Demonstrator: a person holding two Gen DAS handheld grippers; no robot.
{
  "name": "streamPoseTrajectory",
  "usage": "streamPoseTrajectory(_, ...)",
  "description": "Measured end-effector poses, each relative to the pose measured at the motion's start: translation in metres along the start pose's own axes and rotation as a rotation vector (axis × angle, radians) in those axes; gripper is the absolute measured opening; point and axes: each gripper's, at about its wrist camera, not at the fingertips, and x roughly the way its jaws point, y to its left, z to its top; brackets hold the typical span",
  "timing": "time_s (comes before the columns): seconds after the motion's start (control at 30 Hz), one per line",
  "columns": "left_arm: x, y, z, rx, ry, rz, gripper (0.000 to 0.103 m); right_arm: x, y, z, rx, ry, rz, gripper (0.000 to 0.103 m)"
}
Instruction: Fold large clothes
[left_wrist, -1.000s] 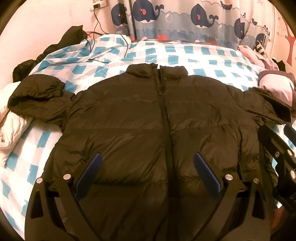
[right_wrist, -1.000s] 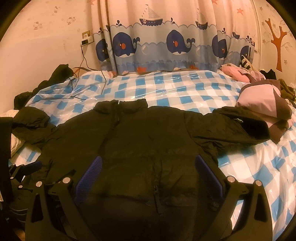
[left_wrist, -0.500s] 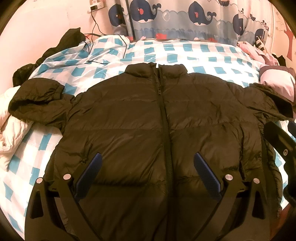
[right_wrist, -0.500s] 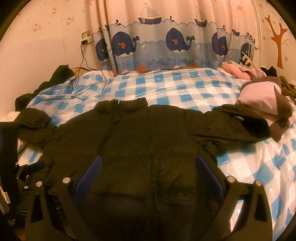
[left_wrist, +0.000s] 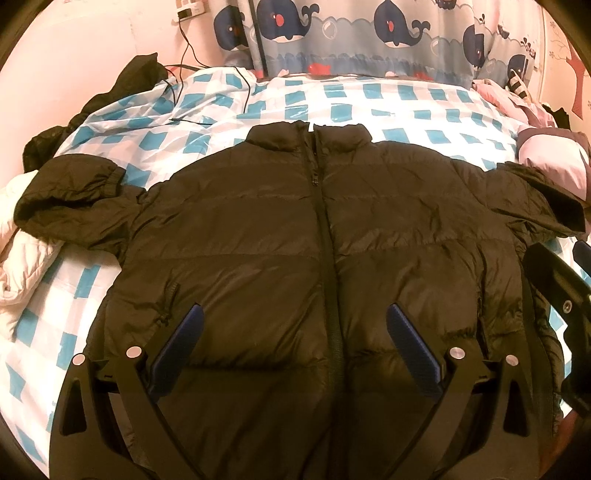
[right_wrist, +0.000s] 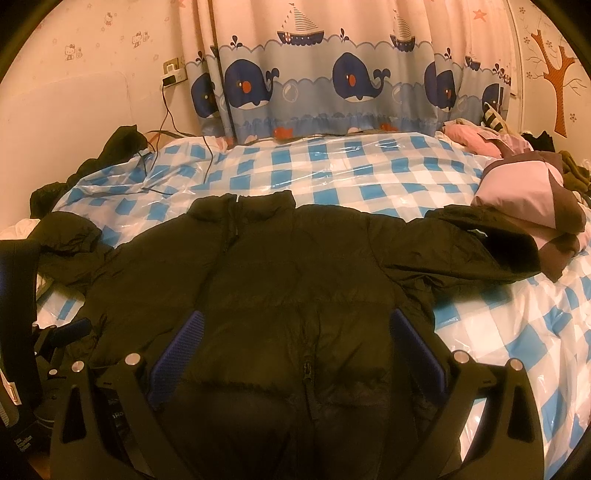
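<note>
A large black puffer jacket (left_wrist: 258, 236) lies front up and zipped on the bed, collar toward the curtain, both sleeves spread out sideways. In the right wrist view the same jacket (right_wrist: 295, 273) fills the near middle. My left gripper (left_wrist: 294, 317) hovers open above the jacket's lower front, straddling the zipper, nothing between its blue pads. My right gripper (right_wrist: 295, 323) is also open over the hem near the zipper pull. The right gripper's black body (left_wrist: 554, 284) shows at the right edge of the left wrist view.
The bed has a blue-and-white checked plastic cover (right_wrist: 332, 173). A pink and brown garment (right_wrist: 528, 192) lies by the right sleeve, white quilted fabric (left_wrist: 22, 258) under the left sleeve. Dark clothes (left_wrist: 129, 81) and a charger cable (left_wrist: 192, 74) sit far left. Whale curtain (right_wrist: 332, 85) behind.
Both views have shifted slightly; the left wrist camera has risen and tipped so the jacket sits a little lower and fuller in frame. The jacket itself has not moved. Both grippers stay open.
</note>
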Motion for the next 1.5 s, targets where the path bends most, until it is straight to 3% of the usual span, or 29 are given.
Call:
streamPoseTrajectory(0.73, 0.001, -0.006, -0.003, 0.001, 0.004, -0.004, 0.095, 0.002, -0.013, -0.001, -0.003, 0.03, -0.004, 0.096)
streamPoseTrajectory(0.87, 0.003, -0.01, -0.002, 0.001, 0.006, -0.004, 0.095, 0.003, -0.022, 0.003, 0.017, 0.06, 0.037, 0.096)
streamPoseTrajectory(1.0, 0.006, -0.008, 0.002, -0.011, 0.013, -0.007, 0.095, -0.005, -0.078, 0.015, 0.139, 0.072, 0.119, 0.096)
streamPoseTrajectory(1.23, 0.013, 0.002, 0.004, -0.06, 0.042, -0.032, 0.095, -0.012, -0.259, 0.006, 0.499, 0.075, 0.031, 0.097)
streamPoseTrajectory(1.33, 0.017, 0.004, 0.006, -0.069, 0.052, -0.035, 0.095, -0.001, -0.326, -0.005, 0.668, 0.11, 0.086, 0.096)
streamPoseTrajectory(1.4, 0.019, 0.004, 0.005, -0.069, 0.058, -0.033, 0.095, 0.011, -0.358, -0.015, 0.789, 0.135, 0.172, 0.097)
streamPoseTrajectory(1.47, 0.021, 0.004, 0.005, -0.068, 0.065, -0.032, 0.095, 0.023, -0.373, -0.024, 0.889, 0.166, 0.274, 0.097)
streamPoseTrajectory(1.5, 0.022, 0.004, 0.006, -0.069, 0.068, -0.032, 0.095, 0.023, -0.372, -0.022, 0.878, 0.173, 0.246, 0.097)
